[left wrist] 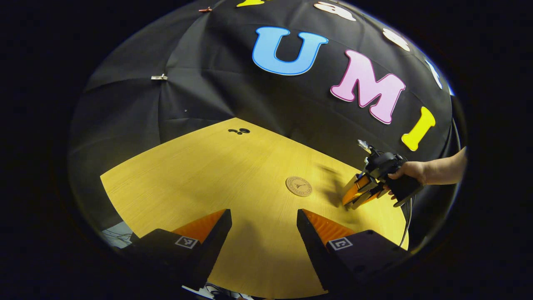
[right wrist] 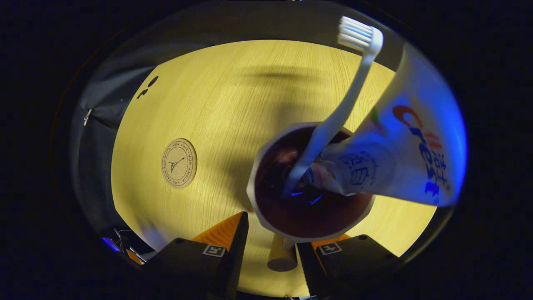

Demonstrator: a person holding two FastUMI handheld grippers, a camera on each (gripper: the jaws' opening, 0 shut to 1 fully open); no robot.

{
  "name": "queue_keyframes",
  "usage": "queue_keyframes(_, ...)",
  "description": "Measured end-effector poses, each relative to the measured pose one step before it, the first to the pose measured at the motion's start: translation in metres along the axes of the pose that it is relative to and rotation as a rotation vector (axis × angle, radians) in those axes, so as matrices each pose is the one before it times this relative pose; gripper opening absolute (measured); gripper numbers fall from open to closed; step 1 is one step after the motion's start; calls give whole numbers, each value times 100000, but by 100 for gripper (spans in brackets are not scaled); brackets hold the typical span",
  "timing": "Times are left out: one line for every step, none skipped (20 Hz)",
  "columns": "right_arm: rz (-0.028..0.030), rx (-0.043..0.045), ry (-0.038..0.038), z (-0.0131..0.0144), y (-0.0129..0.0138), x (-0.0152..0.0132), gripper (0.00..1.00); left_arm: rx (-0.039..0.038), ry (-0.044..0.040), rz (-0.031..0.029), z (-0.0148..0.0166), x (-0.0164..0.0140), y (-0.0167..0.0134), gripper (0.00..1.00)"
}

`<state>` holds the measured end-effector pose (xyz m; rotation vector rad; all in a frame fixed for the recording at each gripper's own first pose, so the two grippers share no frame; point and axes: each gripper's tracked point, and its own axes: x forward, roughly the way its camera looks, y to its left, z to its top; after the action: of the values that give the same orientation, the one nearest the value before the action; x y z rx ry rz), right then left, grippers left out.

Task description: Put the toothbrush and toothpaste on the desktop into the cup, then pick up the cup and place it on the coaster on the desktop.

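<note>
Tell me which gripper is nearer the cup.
Right. The right gripper is right at the cup, which stands up close above its fingers, holding the toothbrush and toothpaste. The left gripper hangs open over bare desktop.

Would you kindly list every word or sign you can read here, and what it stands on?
"MON AMIE - MON AMOUR": around the rim of the coaster; its lower words are too small to read.
On the toothpaste tube: label print, left unread.

White toothbrush (right wrist: 347, 100), blue-white toothpaste (right wrist: 410, 154), tan printed coaster (right wrist: 179, 163), yellow woodgrain desktop (right wrist: 216, 96).
</note>
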<state>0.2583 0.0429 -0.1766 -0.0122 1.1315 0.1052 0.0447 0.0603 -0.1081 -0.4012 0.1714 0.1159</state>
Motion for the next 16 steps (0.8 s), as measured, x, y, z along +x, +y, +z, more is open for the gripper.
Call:
queue_keyframes(-352, 189, -56, 89, -119, 49, 64, 850, -75, -928, 208, 53, -426, 98)
queue_keyframes(-1183, -436, 306, -110, -324, 117, 57, 858, 177, -811, 72, 79, -330, 97)
queue_keyframes(-1457, -640, 586, -122, -409, 79, 53, 833, 330, -526, 79, 60, -238, 97)
queue_keyframes(-597, 217, 893, -267, -33, -154, 32, 749, 516, -495, -40, -4, -282, 97)
queue_keyframes(-555, -107, 359, -14, -189, 76, 36, 580, 231, -461, 53, -17, -222, 97)
queue_keyframes(-439, -484, 785, -352, -131, 37, 35, 425, 114, -600, 41, -74, -266, 98)
queue_keyframes(-891, -101, -214, 76, -120, 14, 35, 312, 333, -490, 44, -53, -256, 98)
queue_keyframes(-373, -284, 471, -119, -19, 19, 32, 254, 372, -239, -121, -30, -223, 98)
queue_keyframes(-411, -628, -232, 68, -47, -28, 28, 249, 454, -190, -78, -87, -110, 98)
queue_keyframes(-72, -310, 74, -30, 23, 95, 34, 209, 247, -191, -93, -10, -163, 98)
queue_keyframes(164, -125, 43, -65, -26, -40, 34, 127, 201, -161, -5, -69, -120, 98)
queue_keyframes(477, -328, -214, 27, 21, -105, 34, 88, 409, -265, -181, -71, -141, 98)
queue_keyframes(-852, -867, 557, -160, -214, -2, 34, 83, 478, -8, -147, -157, -54, 97)
queue_keyframes(-1071, -1213, -283, -153, -220, -221, 33, 61, 452, 0, -24, -3, -65, 98)
queue_keyframes(-163, -909, -405, 30, -72, -10, 32, 23, 336, -201, -85, 21, -23, 98)
queue_keyframes(-6, -224, -535, -27, 82, -5, 31, 96, 363, -16, -151, -66, 26, 98)
